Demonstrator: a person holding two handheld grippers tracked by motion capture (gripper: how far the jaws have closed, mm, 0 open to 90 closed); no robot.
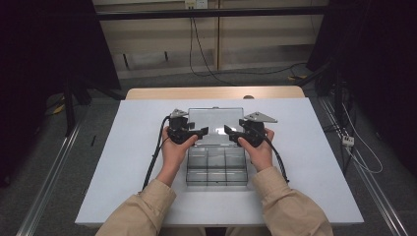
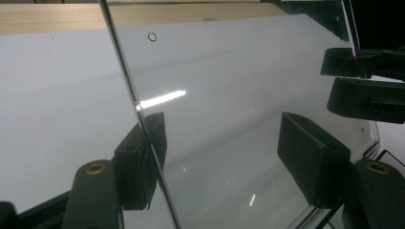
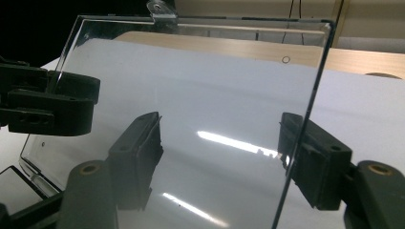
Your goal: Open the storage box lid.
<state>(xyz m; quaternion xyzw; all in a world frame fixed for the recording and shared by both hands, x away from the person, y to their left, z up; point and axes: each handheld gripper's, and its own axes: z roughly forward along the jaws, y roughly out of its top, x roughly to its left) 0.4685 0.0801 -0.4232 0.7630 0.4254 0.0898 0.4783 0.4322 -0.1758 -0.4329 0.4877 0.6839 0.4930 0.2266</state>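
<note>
A clear plastic compartment box (image 1: 216, 167) lies on the white table (image 1: 305, 162), its transparent lid (image 1: 216, 119) raised behind it. My left gripper (image 1: 203, 131) points in at the lid's left side and my right gripper (image 1: 228, 130) at its right side, tips facing each other. In the left gripper view the jaws (image 2: 224, 152) stand wide apart, the lid (image 2: 239, 86) spans the gap and its edge crosses one finger (image 2: 143, 152). The right gripper's jaws (image 3: 219, 157) are just as wide, the lid (image 3: 191, 81) lying across them. Neither pair of pads presses on it.
A wooden table edge (image 1: 211, 92) runs behind the white top. Metal rails line the floor on both sides, and cables (image 1: 201, 54) hang by the back wall. The lid carries a small latch tab (image 3: 160, 8) on its top rim. Each gripper's cable trails down beside its forearm.
</note>
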